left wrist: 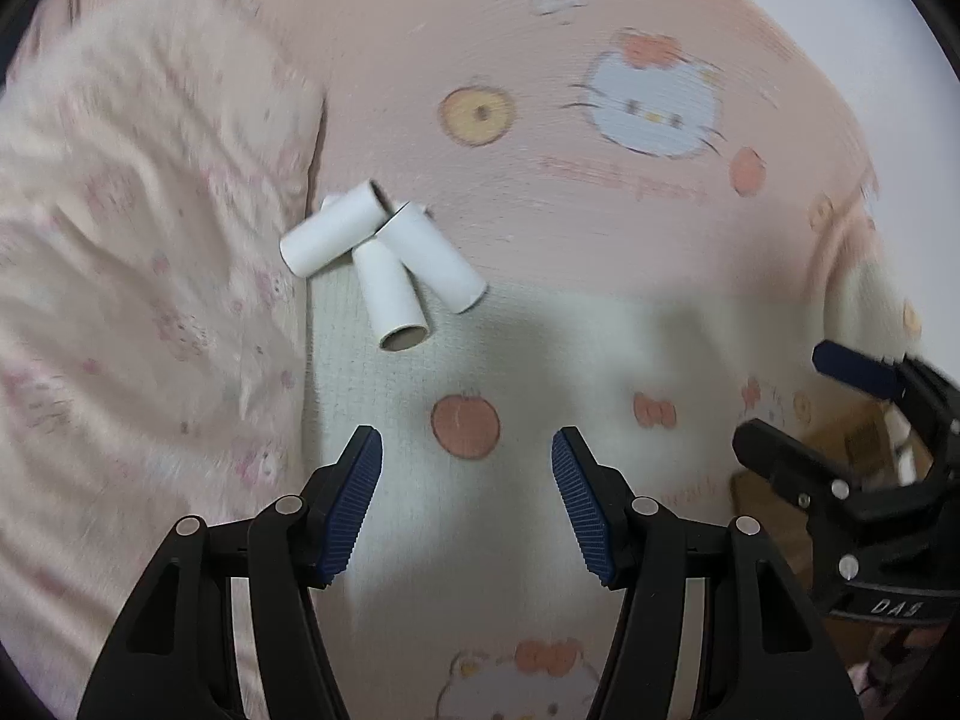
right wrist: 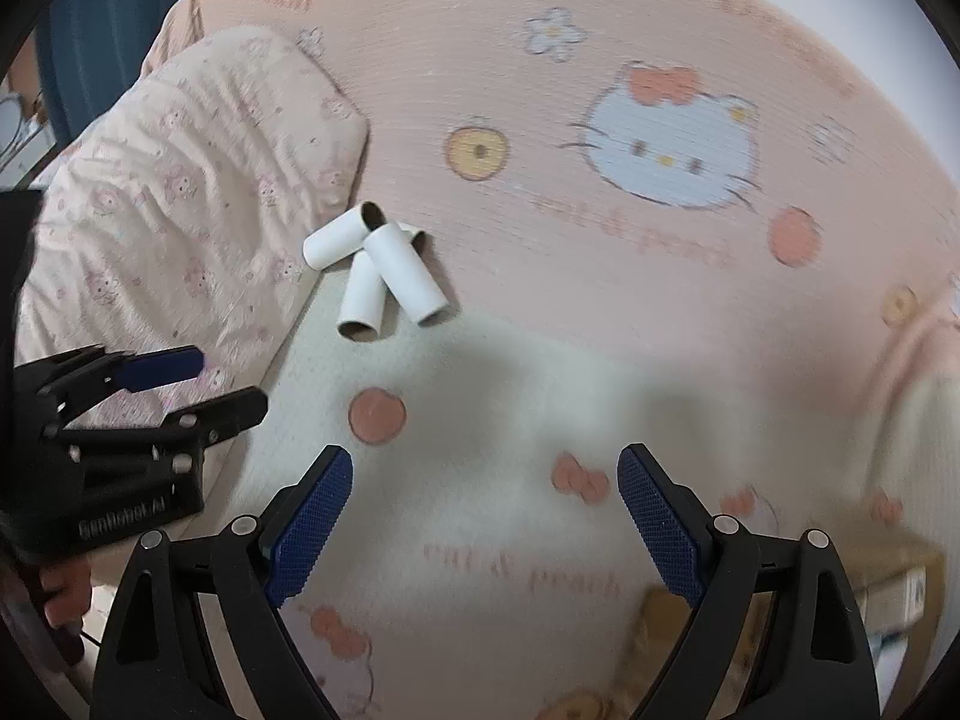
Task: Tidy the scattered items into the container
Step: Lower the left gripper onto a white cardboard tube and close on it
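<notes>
Three white cardboard tubes (left wrist: 384,258) lie in a loose pile on the pink cartoon-cat bedsheet (left wrist: 540,312), beside a pillow. They also show in the right wrist view (right wrist: 378,273). My left gripper (left wrist: 467,450) is open and empty, hovering short of the tubes. My right gripper (right wrist: 485,468) is open and empty, also short of the tubes. Each gripper shows in the other's view, the right one (left wrist: 798,396) at the far right and the left one (right wrist: 228,387) at the far left. A brown cardboard box (right wrist: 888,594) shows partly at the bed's lower right edge.
A pink patterned pillow (left wrist: 138,276) lies left of the tubes, also seen in the right wrist view (right wrist: 180,204). A blue curtain (right wrist: 108,18) hangs behind it. The bed's edge falls away at the lower right.
</notes>
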Action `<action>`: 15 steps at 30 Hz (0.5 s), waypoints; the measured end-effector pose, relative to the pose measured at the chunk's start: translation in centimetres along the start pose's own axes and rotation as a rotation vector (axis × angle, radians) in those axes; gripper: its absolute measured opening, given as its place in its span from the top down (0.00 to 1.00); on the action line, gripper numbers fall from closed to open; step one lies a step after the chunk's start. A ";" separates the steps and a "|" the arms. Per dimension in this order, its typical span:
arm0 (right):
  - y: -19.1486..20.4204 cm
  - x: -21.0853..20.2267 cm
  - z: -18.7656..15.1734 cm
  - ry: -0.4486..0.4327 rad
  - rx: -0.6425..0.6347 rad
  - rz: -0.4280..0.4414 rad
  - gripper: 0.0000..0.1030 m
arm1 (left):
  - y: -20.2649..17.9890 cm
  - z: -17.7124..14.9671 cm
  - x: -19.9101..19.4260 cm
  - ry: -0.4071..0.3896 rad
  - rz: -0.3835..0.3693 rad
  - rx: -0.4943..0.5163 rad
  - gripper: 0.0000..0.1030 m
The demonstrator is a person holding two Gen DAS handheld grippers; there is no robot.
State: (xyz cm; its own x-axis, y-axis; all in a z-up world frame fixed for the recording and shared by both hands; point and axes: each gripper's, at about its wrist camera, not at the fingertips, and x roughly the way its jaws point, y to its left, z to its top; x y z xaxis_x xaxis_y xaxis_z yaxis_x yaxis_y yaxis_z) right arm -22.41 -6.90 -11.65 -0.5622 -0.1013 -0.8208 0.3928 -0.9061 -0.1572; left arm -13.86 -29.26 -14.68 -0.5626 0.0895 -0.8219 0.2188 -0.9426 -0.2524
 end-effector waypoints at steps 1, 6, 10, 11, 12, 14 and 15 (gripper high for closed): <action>0.2 0.6 0.6 -0.008 -0.008 -0.018 0.13 | 0.7 0.6 1.1 0.010 -0.014 -0.023 0.39; 0.9 4.2 3.5 -0.036 -0.066 -0.022 0.13 | 3.2 2.8 6.1 0.057 0.004 -0.105 0.39; 0.6 7.1 4.8 -0.035 -0.076 0.037 0.13 | 4.9 4.0 9.3 0.054 0.018 -0.148 0.39; 0.5 7.8 5.2 -0.030 -0.074 0.059 0.13 | 5.4 4.3 10.1 0.063 0.010 -0.173 0.39; 0.4 8.9 5.7 -0.014 -0.076 0.079 0.13 | 5.9 4.5 11.0 0.080 -0.002 -0.203 0.40; 0.2 10.0 6.1 -0.005 -0.078 0.127 0.13 | 6.6 5.0 12.4 0.108 -0.031 -0.244 0.42; 0.0 10.7 6.2 -0.006 -0.073 0.157 0.13 | 7.1 5.3 13.0 0.114 -0.040 -0.278 0.43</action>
State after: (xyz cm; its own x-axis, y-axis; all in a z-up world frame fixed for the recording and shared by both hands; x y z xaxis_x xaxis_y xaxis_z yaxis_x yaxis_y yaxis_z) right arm -32.91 -10.50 -17.03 -0.4940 -0.2414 -0.8353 0.5278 -0.8467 -0.0675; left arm -23.83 -36.45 -24.42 -0.4856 0.1746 -0.8566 0.4171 -0.8149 -0.4025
